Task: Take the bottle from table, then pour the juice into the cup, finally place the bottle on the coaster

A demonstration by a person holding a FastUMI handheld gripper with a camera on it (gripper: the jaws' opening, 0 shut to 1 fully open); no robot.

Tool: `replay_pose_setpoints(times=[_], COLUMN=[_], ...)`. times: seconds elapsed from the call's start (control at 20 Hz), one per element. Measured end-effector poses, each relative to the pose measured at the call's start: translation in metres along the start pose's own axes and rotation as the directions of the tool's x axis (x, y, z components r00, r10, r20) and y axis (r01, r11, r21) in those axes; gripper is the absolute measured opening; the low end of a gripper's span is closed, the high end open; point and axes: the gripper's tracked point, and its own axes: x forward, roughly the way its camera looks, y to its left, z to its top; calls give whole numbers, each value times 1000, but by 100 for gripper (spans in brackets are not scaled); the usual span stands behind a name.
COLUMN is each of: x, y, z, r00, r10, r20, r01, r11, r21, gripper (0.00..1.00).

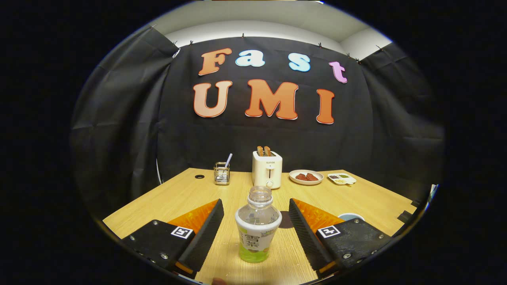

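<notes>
Okay: one bottle, uncapped, upright on the table, between the two fingers of the gripper; fingers apart, neither touching it. Beyond: one toaster with two slices, one cutlery holder, one plate, one divided dish. Pale round rim behind right finger.

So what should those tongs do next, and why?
Probably close on the clear plastic bottle with the green label. It stands upright and uncapped on the wooden table, between the open tongs, whose ribbed black fingers flank it with gaps either side, so nothing grips it yet.
</notes>
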Motion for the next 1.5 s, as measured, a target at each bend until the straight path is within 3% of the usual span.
replay_pose_setpoints(times=[0.45,0.7,0.9,0.95,1.5], x=[29,46,47,44,29], y=[13,9,5,5,21], z=[-62,-84,-88,-91,-80], r00=[997,993,995,995,992], r10=[26,2,2,-1,21], r20=[-73,-115,-104,-102,-121], r01=[-26,-3,0,3,-1], r11=[1000,1000,1000,1000,988], r21=[-8,-5,16,24,156], gripper=[99,99,80,67,64])
